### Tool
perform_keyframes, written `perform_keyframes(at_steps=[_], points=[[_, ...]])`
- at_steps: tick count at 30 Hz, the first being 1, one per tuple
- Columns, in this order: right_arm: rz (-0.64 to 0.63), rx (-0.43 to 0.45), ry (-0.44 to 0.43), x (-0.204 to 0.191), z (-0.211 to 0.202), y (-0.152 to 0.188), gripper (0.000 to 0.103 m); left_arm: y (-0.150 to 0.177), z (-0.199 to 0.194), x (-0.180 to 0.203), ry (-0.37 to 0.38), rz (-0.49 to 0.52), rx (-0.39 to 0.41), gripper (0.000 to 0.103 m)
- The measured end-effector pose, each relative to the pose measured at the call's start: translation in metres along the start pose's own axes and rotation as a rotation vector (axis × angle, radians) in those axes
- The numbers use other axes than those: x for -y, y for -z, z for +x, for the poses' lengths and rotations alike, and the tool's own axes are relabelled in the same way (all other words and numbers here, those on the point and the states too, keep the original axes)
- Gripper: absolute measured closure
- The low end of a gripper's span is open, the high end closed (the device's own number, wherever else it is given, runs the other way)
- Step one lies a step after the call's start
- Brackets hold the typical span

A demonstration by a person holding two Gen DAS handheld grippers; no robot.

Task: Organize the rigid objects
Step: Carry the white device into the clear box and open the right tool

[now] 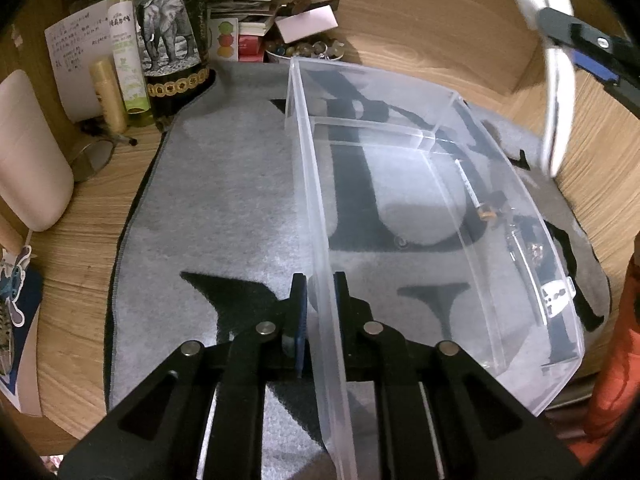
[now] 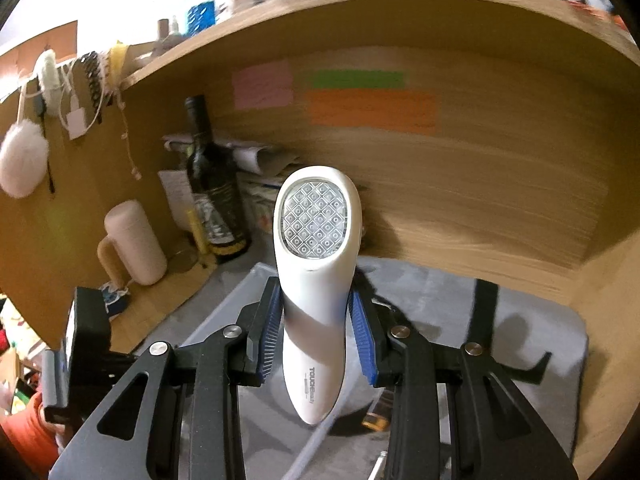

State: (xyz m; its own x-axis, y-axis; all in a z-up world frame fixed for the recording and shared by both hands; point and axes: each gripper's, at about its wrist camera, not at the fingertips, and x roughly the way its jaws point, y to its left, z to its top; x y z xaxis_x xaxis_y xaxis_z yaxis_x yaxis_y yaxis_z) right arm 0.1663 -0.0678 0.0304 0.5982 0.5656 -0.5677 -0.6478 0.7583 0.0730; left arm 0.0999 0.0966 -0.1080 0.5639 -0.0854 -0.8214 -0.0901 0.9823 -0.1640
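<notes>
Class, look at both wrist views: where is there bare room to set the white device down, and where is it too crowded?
The clear bin is mostly bare in its big near compartment; small items lie along its right wall. Bare grey mat lies between the bin's left wall, pinched by the left claw, and the mat's left edge. It is crowded behind, around the elephant tin. The right claw grips the white device.

A clear plastic box (image 1: 400, 200) sits open on the grey mat, tiny things along its right wall. A white handheld gadget (image 2: 316, 280) stands upright, held up high.
</notes>
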Motion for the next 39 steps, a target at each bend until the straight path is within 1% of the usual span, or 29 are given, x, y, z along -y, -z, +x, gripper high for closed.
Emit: perform_keyframes(at_steps=[5,10,11,16,19,25,31,39], points=[[-0.042,-0.086,-0.018,-0.017,0.032,0.005,0.072,0.001,-0.001,0.0,0.011,0.003,0.006,0.091],[-0.092,-0.202,0.003,-0.027,0.067,0.017,0.072,0.002,-0.001,-0.002,0.024,0.006,0.01,0.09],[-0.102,-0.229,0.019,-0.027,0.073,0.019,0.072,0.002,-0.001,-0.002,0.026,0.006,0.011,0.09],[-0.14,-0.341,0.028,-0.031,0.102,0.03,0.072,0.002,-0.001,-0.003,0.041,0.004,0.018,0.089],[-0.164,-0.396,0.036,-0.035,0.115,0.034,0.072,0.003,-0.002,-0.004,0.047,0.002,0.02,0.088],[-0.181,-0.477,0.027,-0.038,0.127,0.039,0.072,0.002,-0.001,-0.004,0.052,0.003,0.022,0.088],[-0.2,-0.53,0.036,-0.041,0.134,0.045,0.072,0.002,-0.002,-0.004,0.051,0.004,0.021,0.088],[-0.214,-0.489,0.041,-0.045,0.126,0.046,0.072,0.002,-0.002,-0.004,0.049,0.006,0.02,0.088]])
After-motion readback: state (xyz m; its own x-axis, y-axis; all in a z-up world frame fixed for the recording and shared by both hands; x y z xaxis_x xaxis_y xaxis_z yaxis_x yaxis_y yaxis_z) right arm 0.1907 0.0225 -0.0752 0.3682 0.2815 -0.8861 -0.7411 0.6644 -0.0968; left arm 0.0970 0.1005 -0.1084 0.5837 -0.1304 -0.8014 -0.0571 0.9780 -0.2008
